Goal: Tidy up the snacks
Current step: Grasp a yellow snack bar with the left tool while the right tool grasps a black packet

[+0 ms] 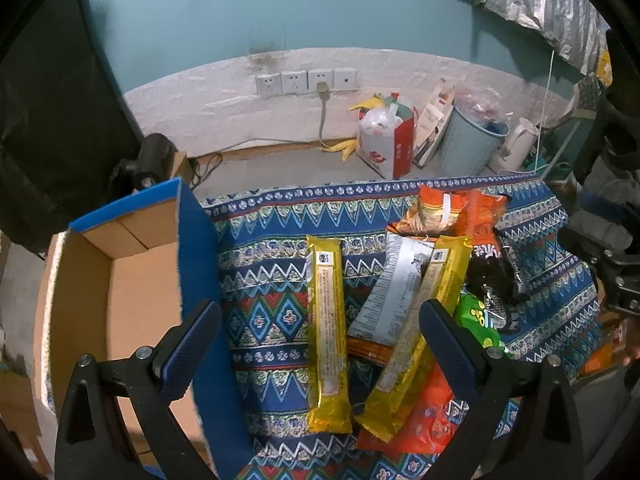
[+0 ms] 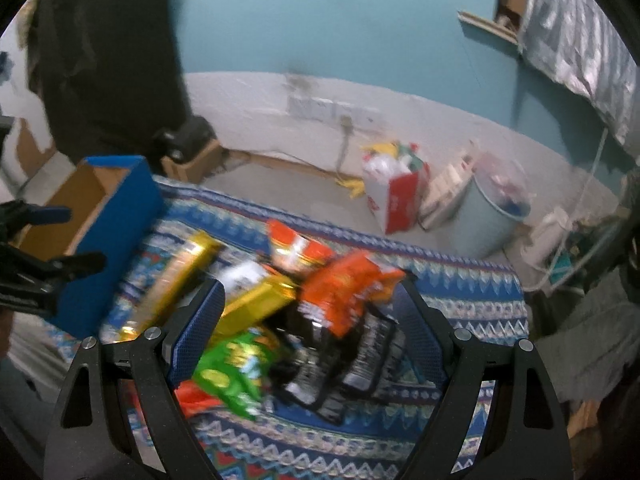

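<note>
Several snack packs lie in a heap on a patterned blue cloth [image 1: 272,280]: two long yellow bars [image 1: 328,340] [image 1: 416,336], a silver pack [image 1: 390,292], orange bags [image 1: 452,208], a black pack [image 1: 496,280] and a green bag [image 1: 478,320]. An open blue cardboard box [image 1: 132,288] stands at the left. My left gripper [image 1: 320,320] is open and empty above the left yellow bar. My right gripper [image 2: 310,304] is open and empty above the heap, over the orange bag [image 2: 344,284], black pack [image 2: 344,360] and green bag [image 2: 236,364]. The box [image 2: 108,216] shows at the left there.
Behind the cloth, on the floor by the wall, stand a red-and-white bag [image 1: 386,136], a pale blue bin [image 1: 474,140] and a white kettle [image 1: 518,144]. Wall sockets [image 1: 306,80] with a cable sit above. A black device [image 1: 152,156] is behind the box.
</note>
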Motion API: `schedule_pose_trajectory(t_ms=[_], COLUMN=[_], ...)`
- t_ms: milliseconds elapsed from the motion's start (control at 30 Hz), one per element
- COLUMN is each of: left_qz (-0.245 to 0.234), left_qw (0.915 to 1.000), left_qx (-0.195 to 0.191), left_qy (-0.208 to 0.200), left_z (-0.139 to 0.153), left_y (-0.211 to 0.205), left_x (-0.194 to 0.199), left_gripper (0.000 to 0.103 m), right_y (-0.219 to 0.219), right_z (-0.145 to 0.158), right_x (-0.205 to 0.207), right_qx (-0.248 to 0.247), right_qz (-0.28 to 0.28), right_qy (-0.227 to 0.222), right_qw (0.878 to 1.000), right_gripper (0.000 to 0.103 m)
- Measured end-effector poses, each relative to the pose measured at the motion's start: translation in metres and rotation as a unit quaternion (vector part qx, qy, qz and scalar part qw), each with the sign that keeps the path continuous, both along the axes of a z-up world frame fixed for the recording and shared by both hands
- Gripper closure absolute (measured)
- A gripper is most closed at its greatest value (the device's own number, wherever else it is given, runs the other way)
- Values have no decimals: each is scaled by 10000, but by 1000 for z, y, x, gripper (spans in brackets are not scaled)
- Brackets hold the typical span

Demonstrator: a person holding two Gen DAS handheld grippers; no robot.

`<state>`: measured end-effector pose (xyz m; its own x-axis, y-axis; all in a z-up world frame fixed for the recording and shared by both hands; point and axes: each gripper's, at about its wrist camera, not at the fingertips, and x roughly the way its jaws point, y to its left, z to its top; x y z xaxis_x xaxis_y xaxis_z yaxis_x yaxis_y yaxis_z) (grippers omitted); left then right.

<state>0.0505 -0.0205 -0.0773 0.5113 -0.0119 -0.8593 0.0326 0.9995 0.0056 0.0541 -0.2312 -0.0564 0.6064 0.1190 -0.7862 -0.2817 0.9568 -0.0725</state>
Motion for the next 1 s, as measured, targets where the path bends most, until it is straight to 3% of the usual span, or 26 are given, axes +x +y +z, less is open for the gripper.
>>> schedule_pose_trajectory(t_ms=[333,433,733,1000], left_qz=[7,6,119,46], left_qw=[9985,9976,9948,9913], left_qx=[120,102,35,112], left_qy=[538,689,1007,1309], left_z=[-52,-64,-96,-122], left_y=[-7,-7,-3,-5], left_x=[30,37,51,59], left_gripper=[3,7,8,27], right_y=[-51,-57,-84,-92], right_z=[-64,-81,-119,-150], right_x=[35,42,58,70], right_qx=[276,212,338,270], right_qz=[-719,-851,-1261,-1318], right_qy=[1038,1206,1662,1952], right_qw=[9916,9888,9774,9715], right_gripper=[19,19,19,19])
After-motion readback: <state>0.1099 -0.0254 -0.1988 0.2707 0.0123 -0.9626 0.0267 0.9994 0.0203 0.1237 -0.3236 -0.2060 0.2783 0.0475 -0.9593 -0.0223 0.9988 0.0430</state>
